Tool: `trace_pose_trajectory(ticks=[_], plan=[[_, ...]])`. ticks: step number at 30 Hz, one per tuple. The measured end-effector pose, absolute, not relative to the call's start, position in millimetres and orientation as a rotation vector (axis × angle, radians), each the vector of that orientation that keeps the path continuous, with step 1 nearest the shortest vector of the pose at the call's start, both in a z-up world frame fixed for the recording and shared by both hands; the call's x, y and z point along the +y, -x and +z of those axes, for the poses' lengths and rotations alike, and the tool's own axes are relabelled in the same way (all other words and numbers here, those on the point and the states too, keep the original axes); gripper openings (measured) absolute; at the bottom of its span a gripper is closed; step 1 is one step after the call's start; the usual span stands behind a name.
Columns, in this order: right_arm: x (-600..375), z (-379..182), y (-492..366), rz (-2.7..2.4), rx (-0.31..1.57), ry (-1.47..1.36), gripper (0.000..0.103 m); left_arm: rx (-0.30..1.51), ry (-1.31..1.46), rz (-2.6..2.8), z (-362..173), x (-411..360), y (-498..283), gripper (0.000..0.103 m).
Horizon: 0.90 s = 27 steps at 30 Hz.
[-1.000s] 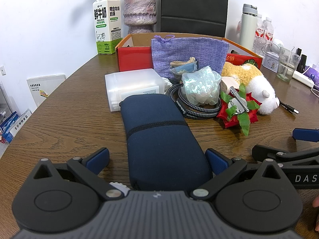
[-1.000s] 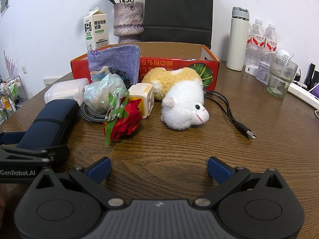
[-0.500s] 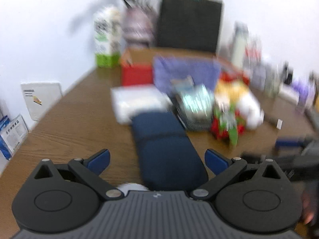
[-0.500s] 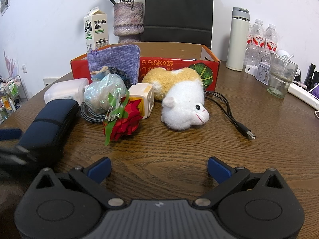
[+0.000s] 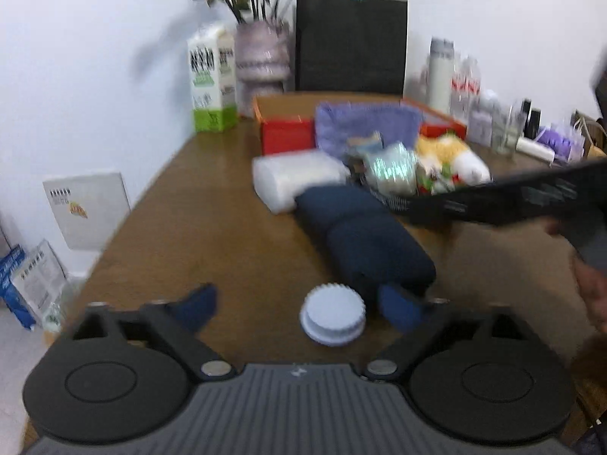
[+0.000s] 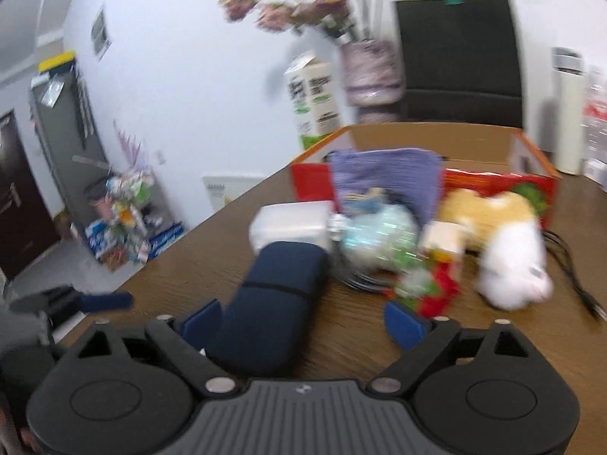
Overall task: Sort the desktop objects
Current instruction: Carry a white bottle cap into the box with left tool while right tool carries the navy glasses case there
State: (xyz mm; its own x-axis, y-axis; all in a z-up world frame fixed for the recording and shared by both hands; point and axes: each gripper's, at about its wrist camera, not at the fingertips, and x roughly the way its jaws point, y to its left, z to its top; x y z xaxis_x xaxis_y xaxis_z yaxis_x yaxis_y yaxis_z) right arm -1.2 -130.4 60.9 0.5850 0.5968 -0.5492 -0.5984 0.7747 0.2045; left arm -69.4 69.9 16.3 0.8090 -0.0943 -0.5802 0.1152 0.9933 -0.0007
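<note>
We judge we are lining up a pick. Our left gripper [image 5: 299, 309] hangs open, empty, a white ridged cap [image 5: 333, 314] on the table [image 5: 197, 227] between its fingers. The navy pouch [image 6: 271, 299] lies just beyond — its near end enters our right gripper [image 6: 303, 320], open too, beside the left finger. Next: centre, then close.

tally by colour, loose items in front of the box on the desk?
Navy: 1, pouch
White: 3, plastic case, cap, plush (part tan)
Purple: 1, cloth bag
Red: 1, rose
Black: 1, coiled cable
Clear: 1, plastic bag
Cream: 1, cube
Total: 9
</note>
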Motion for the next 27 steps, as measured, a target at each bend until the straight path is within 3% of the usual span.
trace_pose_trajectory(ticks=[2,5,7,8,11,14,20,27], plan=[[-108.0,58.0,-10.3,0.686,0.679,0.026,0.083,0.658,-0.017,-0.131,10.1,65.3,62.7,0.074],[-83.9,52.2,-27.8,0.678,0.766,-0.010,0.082,0.665,-0.046,-0.119,1.1,58.8,62.2,0.067],[-71.4,47.7,-30.7,0.689,0.793,-0.010,0.081,0.644,-0.062,-0.129,0.9,57.2,66.7,0.043],[-62.6,42.6,-33.5,0.679,0.805,0.020,0.077,0.641,-0.060,-0.126,2.1,57.7,68.3,0.041],[-58.1,33.9,-29.6,0.657,0.803,0.082,0.064,0.649,-0.066,-0.101,3.8,62.5,70.2,0.041],[-70.8,38.7,-20.6,0.679,0.795,0.081,0.060,0.621,-0.031,-0.061,13.5,74.4,74.1,0.041],[-123.3,71.7,1.7,0.735,0.730,-0.031,0.060,0.498,0.045,-0.079,66.4,80.5,61.4,0.041],[-181.5,158.2,-49.6,0.666,0.520,-0.119,0.060,0.436,0.039,-0.124,141.3,66.9,-59.2,0.041]])
